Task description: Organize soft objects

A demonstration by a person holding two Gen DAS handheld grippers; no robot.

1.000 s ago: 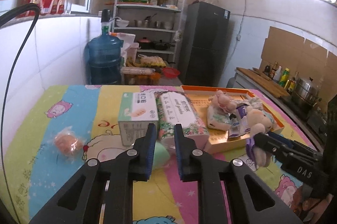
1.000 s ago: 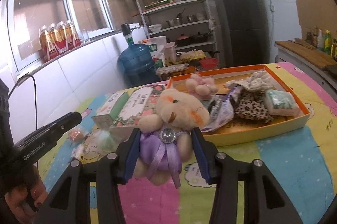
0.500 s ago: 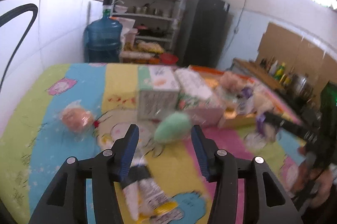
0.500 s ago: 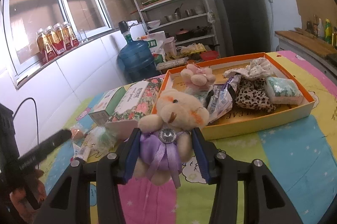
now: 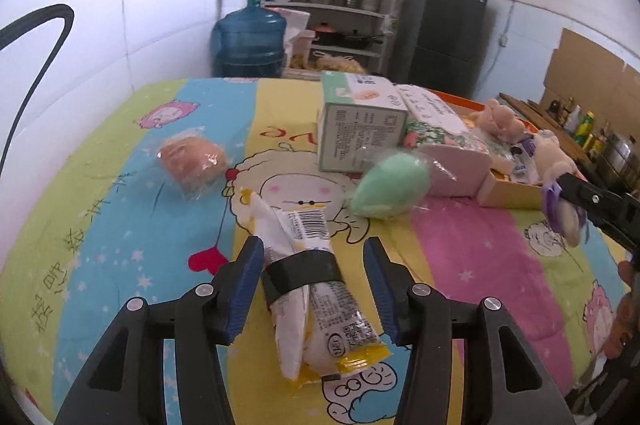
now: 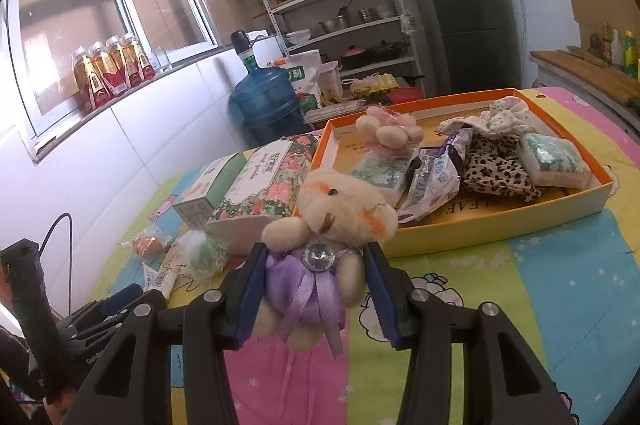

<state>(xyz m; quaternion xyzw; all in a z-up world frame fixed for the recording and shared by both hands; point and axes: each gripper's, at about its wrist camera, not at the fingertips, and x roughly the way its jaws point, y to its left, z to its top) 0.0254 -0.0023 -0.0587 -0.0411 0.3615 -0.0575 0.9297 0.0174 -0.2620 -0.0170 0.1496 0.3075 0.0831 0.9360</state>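
Left gripper (image 5: 314, 279) jaws wide, straddling a wrapped packet (image 5: 316, 289) on the table (image 5: 120, 225), lower centre. Right gripper (image 6: 314, 289) jaws clamp a teddy bear (image 6: 324, 245), frame centre, near the orange tray (image 6: 500, 229).

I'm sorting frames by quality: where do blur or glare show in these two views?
Left wrist view: the green sponge and peach bun look soft, the bottles on the sill smeared, the upper-right window blown out. Right wrist view: sharp on the teddy bear and orange tray; both have dark fisheye corners.
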